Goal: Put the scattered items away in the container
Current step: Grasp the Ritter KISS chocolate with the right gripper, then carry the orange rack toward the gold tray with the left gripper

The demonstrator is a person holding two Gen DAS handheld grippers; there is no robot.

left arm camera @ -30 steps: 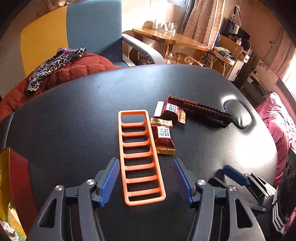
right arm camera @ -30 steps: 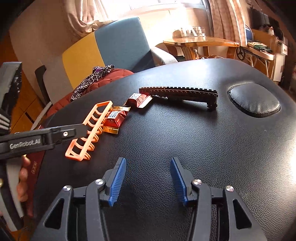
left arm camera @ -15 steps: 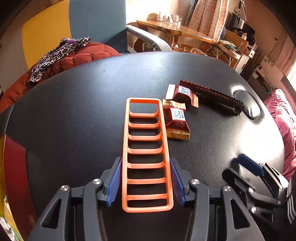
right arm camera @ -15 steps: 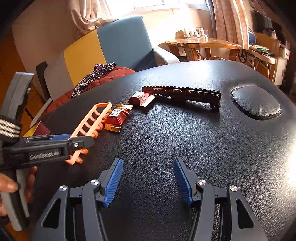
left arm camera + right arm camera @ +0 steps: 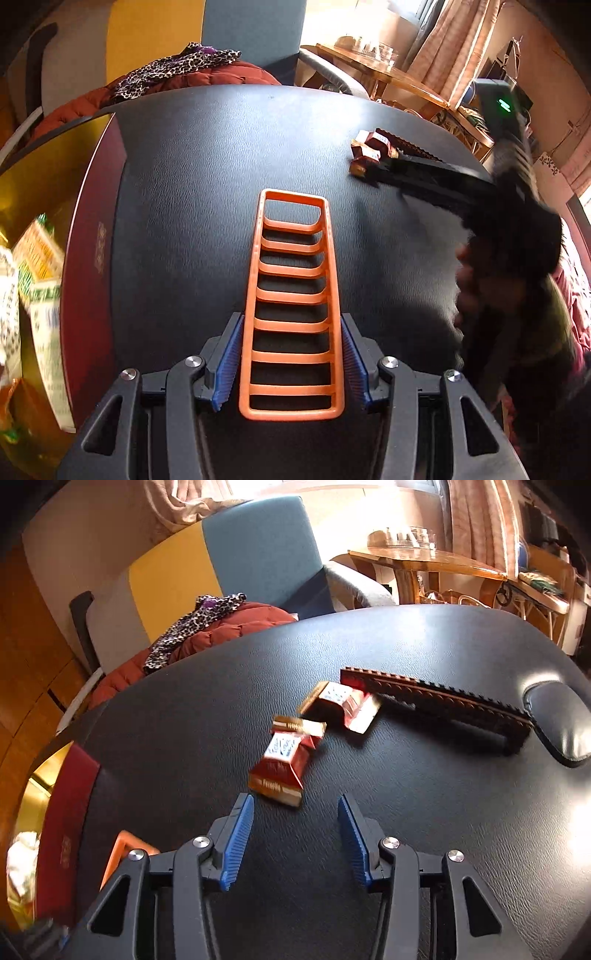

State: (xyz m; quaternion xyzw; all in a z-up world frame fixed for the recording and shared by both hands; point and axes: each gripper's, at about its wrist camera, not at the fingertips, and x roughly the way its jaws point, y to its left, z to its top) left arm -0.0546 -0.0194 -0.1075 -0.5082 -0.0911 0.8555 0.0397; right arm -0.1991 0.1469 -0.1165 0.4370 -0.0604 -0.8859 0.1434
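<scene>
My left gripper [image 5: 291, 360] is shut on the orange ladder-shaped rack [image 5: 293, 295] and holds it above the black table [image 5: 207, 155]. The dark red container [image 5: 88, 266] with a gold inside lies at the left, with packets in it; it also shows in the right wrist view [image 5: 66, 812]. My right gripper [image 5: 295, 836] is open, just short of the near red snack packet [image 5: 282, 764]. A second red packet [image 5: 343, 705] lies beyond it, next to a long dark brown toothed bar [image 5: 436, 701]. A corner of the orange rack [image 5: 123, 849] shows at lower left.
A round black pad [image 5: 561, 716] lies at the table's right. A red jacket with a leopard-print cloth [image 5: 207, 627] lies on the blue and yellow chair [image 5: 229, 561] behind the table. A wooden table [image 5: 424, 559] stands further back.
My left gripper closed on the orange rack, lifted it and swung left toward the container. My right gripper moved forward up to the near red packet.
</scene>
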